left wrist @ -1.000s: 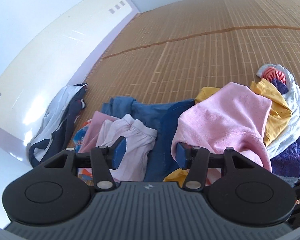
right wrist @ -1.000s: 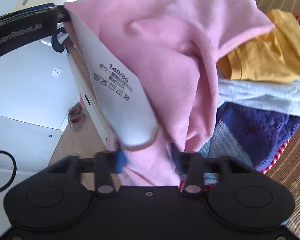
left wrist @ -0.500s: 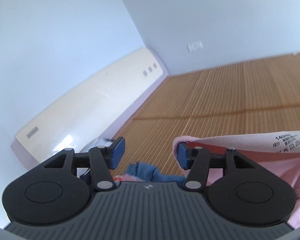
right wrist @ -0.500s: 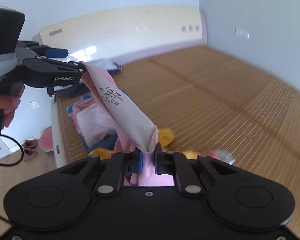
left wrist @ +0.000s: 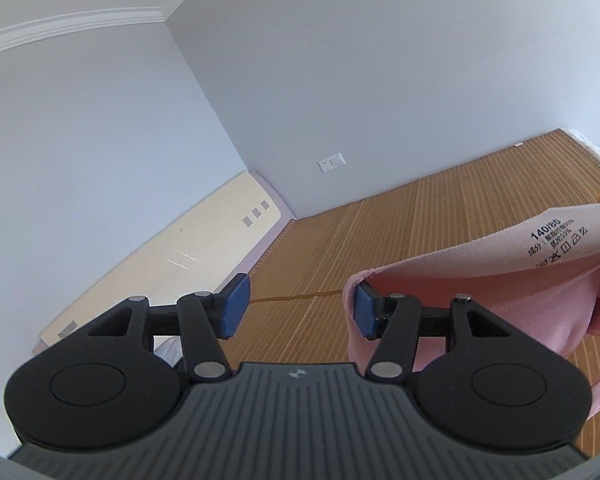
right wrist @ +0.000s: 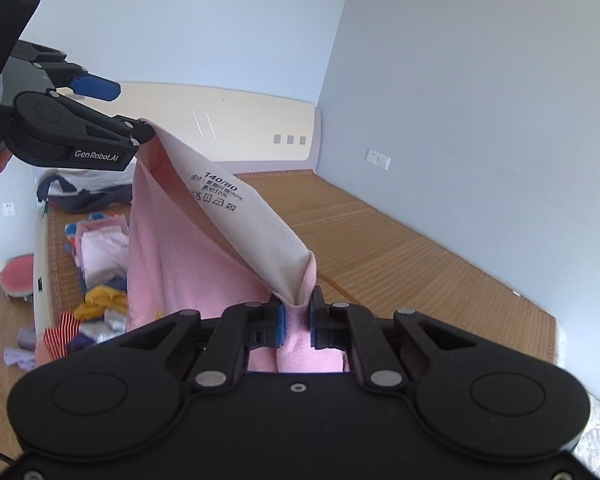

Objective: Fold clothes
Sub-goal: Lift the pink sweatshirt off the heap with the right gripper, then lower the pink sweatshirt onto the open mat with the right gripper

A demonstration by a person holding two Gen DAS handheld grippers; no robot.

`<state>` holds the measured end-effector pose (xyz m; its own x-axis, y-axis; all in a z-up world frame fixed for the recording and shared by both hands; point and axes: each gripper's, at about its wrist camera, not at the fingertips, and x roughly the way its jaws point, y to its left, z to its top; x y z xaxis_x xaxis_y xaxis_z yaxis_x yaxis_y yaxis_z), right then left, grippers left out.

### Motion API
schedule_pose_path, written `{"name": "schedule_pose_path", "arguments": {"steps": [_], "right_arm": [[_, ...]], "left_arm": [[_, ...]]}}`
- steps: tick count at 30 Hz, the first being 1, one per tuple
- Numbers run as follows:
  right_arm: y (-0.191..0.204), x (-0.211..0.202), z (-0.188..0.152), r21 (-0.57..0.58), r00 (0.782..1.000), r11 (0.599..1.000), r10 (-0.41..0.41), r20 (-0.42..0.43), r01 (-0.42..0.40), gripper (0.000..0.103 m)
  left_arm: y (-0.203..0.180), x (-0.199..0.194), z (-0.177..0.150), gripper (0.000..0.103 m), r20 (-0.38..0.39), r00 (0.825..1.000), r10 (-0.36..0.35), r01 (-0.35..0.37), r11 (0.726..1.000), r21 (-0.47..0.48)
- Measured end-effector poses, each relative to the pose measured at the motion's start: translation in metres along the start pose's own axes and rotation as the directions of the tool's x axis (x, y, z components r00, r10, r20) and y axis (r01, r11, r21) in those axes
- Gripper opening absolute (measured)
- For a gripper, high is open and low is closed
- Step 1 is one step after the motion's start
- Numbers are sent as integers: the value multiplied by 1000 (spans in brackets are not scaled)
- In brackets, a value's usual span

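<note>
A pink garment (right wrist: 188, 264) with a printed size label (right wrist: 216, 192) hangs in the air, stretched between both grippers. My right gripper (right wrist: 297, 316) is shut on a fold of its edge. My left gripper (left wrist: 296, 312) is open; the garment's hem (left wrist: 500, 292) is hooked over the outside of its right finger (left wrist: 366, 312), and nothing lies between its pads. In the right wrist view the left gripper (right wrist: 122, 110) shows at the upper left, with a hand behind it. The rest of the clothes pile (right wrist: 96, 248) lies below on the bamboo mat (right wrist: 400, 248).
The bamboo mat (left wrist: 380, 240) covers a bed that runs to a cream headboard (left wrist: 160, 272) and pale blue walls. A dark and white garment (right wrist: 80, 192) lies near the headboard. Beyond the bed's left side, low on the wooden floor, stands a red round thing (right wrist: 16, 276).
Both grippers have risen well above the pile and carried the pink garment up with them. It now hangs spread between them instead of lying bunched on the other clothes.
</note>
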<state>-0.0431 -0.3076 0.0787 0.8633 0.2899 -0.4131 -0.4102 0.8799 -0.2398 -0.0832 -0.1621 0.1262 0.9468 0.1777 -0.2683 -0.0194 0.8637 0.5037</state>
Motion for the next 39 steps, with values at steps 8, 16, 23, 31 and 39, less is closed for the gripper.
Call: {"name": "schedule_pose_path", "arguments": {"steps": [8, 16, 23, 31, 39], "right_arm": [[-42, -83, -55, 33, 997, 999, -36, -70, 39, 12], [-66, -83, -91, 137, 980, 983, -99, -174, 124, 12], [-109, -27, -156, 208, 920, 947, -157, -359, 243, 12], [-148, 29, -225, 355, 871, 848, -218, -441, 392, 35], [-152, -11, -317, 501, 849, 759, -126, -513, 416, 47]], "left_arm": [[-70, -70, 16, 62, -9, 989, -145, 145, 988, 47], [-145, -51, 9, 61, -145, 924, -353, 367, 927, 80], [-249, 73, -29, 61, -274, 830, -486, 522, 850, 72], [-366, 170, -57, 68, -325, 789, -521, 580, 806, 119], [-426, 191, -105, 69, -414, 764, -496, 578, 810, 97]]}}
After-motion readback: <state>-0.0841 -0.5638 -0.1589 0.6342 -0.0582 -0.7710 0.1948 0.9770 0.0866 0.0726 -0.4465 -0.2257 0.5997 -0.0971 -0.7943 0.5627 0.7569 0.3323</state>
